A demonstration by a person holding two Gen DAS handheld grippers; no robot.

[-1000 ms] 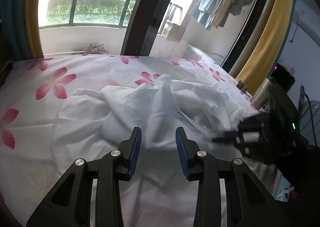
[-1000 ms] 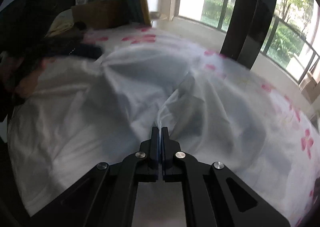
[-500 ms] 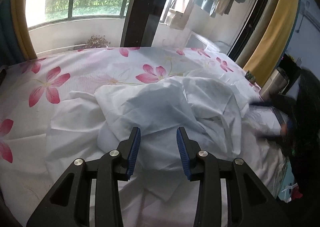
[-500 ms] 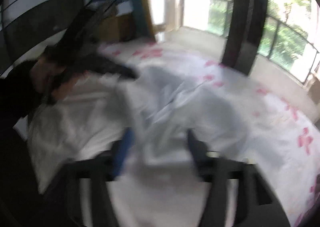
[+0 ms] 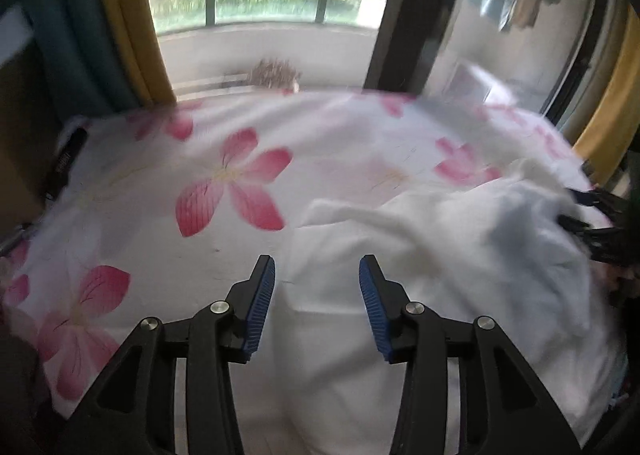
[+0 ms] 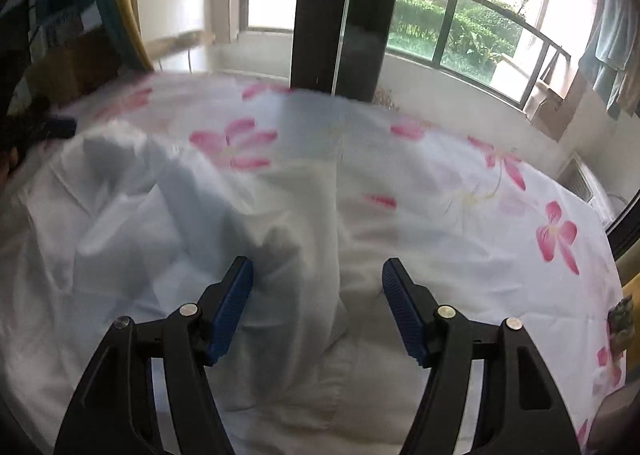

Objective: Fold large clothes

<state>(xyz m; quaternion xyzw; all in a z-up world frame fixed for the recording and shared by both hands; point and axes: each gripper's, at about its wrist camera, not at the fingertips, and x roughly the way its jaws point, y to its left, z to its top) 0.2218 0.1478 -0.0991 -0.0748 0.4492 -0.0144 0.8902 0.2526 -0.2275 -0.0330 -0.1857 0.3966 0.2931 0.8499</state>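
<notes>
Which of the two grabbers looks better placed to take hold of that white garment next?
Probably the right gripper: open, a raised fold of the white garment between its fingers. The left gripper, also open, sits at the garment's flat edge.

Both views are blurred by motion. The white garment (image 5: 460, 255) loses its folds into a soft mass, and its lower part is hidden behind the left gripper (image 5: 317, 275). At the right edge of the left view, the right gripper (image 5: 592, 223) is cut off and smeared. In the right view, the bedsheet flowers (image 6: 236, 143) are smeared, and the dark object (image 6: 44, 127) at the left edge cannot be identified.
</notes>
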